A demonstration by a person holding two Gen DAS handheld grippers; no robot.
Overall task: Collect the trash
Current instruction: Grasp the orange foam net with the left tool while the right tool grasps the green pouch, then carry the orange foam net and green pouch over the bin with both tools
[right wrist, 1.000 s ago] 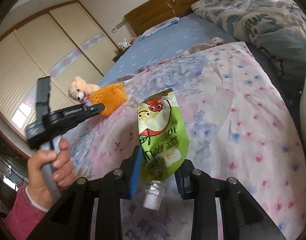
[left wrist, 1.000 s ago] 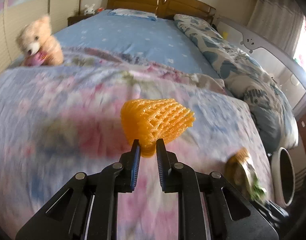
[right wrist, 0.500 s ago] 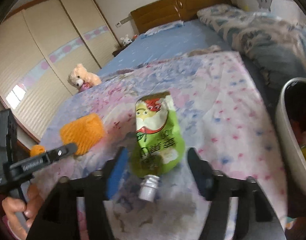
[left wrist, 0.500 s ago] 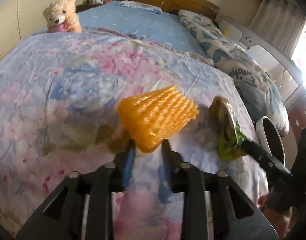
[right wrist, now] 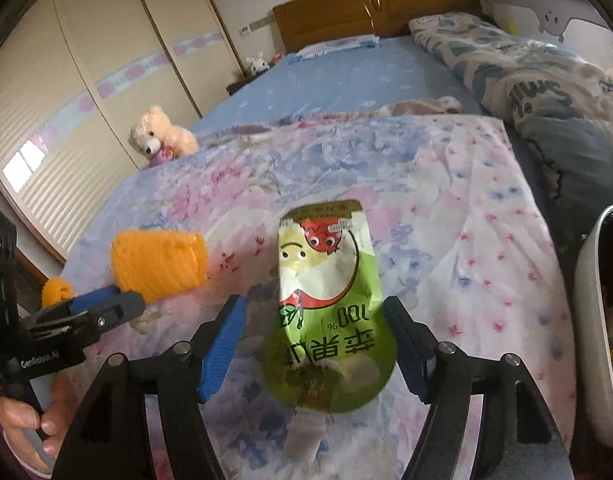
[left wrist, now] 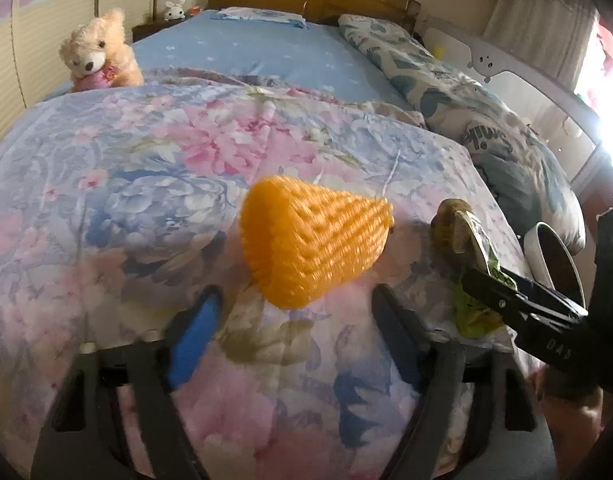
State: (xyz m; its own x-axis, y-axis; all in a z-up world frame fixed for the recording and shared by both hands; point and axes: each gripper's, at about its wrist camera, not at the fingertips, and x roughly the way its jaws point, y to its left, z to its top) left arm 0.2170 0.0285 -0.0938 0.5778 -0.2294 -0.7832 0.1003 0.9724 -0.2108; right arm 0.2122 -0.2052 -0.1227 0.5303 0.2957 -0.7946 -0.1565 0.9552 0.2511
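the left tool (left wrist: pixel 294 316) has its black, blue-padded jaws spreading wider, and the orange foam fruit net (left wrist: pixel 314 240), a ribbed mesh cone blurred at the edges, sits between and just ahead of them, free of both pads, over the floral quilt (left wrist: pixel 146 168). the right tool (right wrist: pixel 314 332) stands wide with its jaws narrowing slightly, and the crinkled green juice pouch (right wrist: pixel 330 312) with a white screw cap lies loose between them on the soft quilt, touching neither pad. a smooth white bin (right wrist: pixel 590 320) rim curves at the bed's right edge, and a fluffy teddy bear (left wrist: pixel 96 52) sits far back.
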